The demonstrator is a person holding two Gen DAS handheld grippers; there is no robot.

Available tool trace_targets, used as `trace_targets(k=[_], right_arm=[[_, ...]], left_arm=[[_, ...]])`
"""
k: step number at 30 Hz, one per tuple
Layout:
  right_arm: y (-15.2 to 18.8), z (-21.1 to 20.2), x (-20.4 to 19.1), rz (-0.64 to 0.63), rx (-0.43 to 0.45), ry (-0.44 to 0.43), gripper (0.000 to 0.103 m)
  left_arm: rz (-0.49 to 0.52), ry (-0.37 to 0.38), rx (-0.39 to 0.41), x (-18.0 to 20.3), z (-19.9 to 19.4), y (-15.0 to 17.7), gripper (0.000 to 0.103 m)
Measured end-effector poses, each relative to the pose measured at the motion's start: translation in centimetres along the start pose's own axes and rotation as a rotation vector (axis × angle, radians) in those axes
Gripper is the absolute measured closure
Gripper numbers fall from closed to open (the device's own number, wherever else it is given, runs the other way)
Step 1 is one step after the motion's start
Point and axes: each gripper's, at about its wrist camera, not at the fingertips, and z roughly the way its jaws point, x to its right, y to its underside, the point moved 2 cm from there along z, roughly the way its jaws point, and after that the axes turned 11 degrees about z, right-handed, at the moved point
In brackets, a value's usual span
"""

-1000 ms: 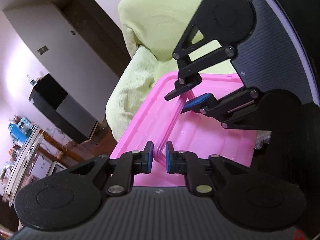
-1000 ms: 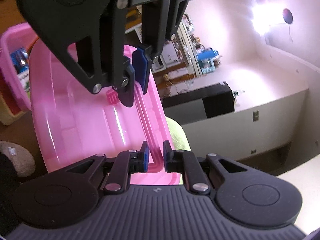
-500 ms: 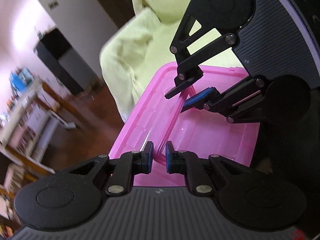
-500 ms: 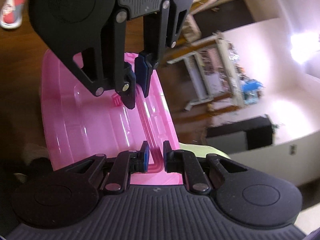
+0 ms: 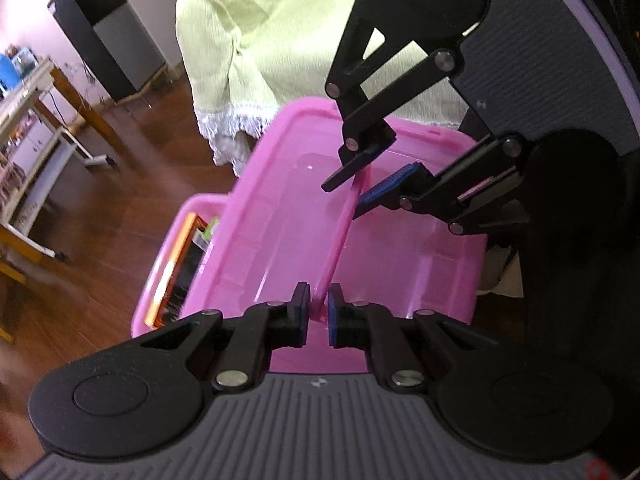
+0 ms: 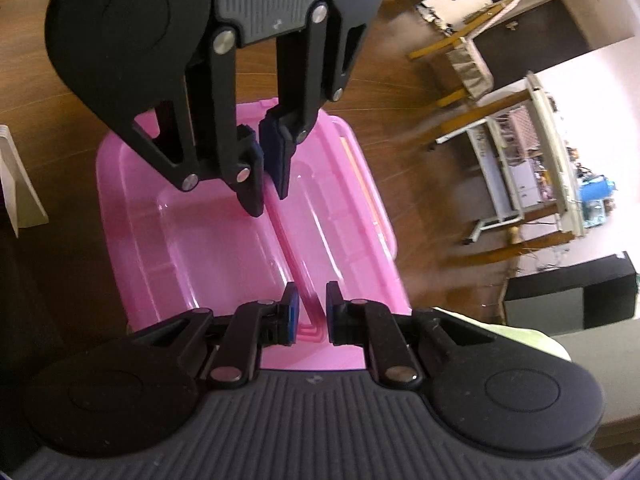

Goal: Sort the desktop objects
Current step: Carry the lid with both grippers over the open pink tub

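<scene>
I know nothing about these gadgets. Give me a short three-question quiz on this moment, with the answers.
1. True or false: both grippers grip the same pink lid.
2. What lies under the lid: A) a pink bin with things inside, B) a metal tray, C) a cardboard box?
3. What colour is the cloth draped behind the bin?

Key
1. True: the left gripper and the right gripper each pinch its raised ridge at opposite ends.
2. A.
3. Pale green.

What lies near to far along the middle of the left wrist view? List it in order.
Left tongs clamped on the pink lid → right tongs gripping the same lid's ridge → fringed light-green cover.
</scene>
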Motion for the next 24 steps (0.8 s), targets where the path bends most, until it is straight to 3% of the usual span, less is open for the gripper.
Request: trace_targets(k=[24], right_arm=[[0.6, 5.7, -1.9, 0.062, -0.101, -0.275, 0.094]], left_arm=[[-0.086, 0.152, -0.076, 2.2, 3.6, 4.8, 0.096]])
